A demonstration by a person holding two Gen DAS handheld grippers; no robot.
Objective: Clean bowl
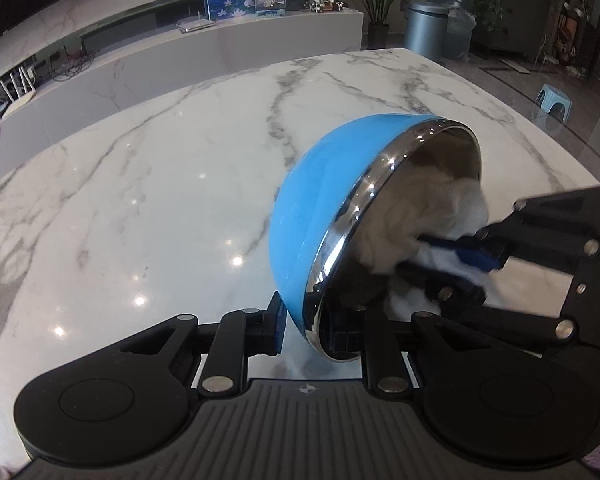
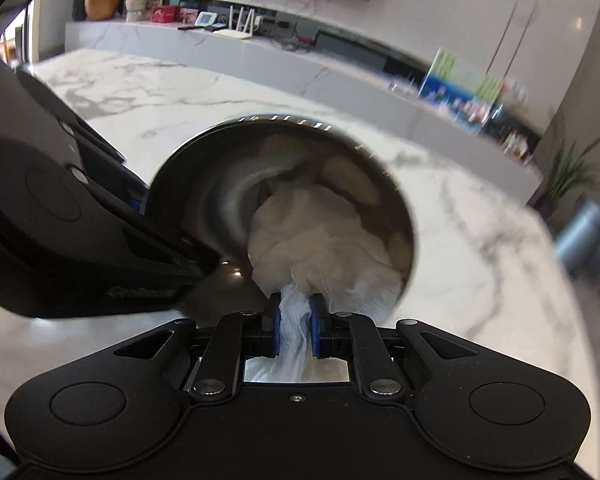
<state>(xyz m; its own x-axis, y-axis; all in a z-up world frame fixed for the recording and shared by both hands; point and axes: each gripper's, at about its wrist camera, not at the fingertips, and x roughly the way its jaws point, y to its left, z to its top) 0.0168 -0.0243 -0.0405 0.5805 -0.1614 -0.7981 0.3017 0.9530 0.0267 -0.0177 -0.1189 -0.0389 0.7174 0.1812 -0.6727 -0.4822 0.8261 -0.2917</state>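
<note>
A bowl [image 1: 320, 200], blue outside and shiny steel inside, is tilted on its side above the marble table [image 1: 140, 184]. My left gripper [image 1: 304, 324] is shut on the bowl's lower rim, one finger outside and one inside. My right gripper [image 2: 294, 330] is shut on a white cloth [image 2: 320, 236] that is pressed into the bowl's steel inside [image 2: 220, 184]. In the left wrist view the right gripper [image 1: 460, 264] reaches in from the right with the cloth [image 1: 428, 208] in the bowl. In the right wrist view the left gripper's body [image 2: 80, 240] is at the left.
A long white sideboard [image 1: 220, 44] with pictures and small items runs behind the table. A metal bin [image 1: 424, 28], a potted plant [image 1: 380, 4] and a small blue stool [image 1: 556, 100] stand on the floor past the table's far right corner.
</note>
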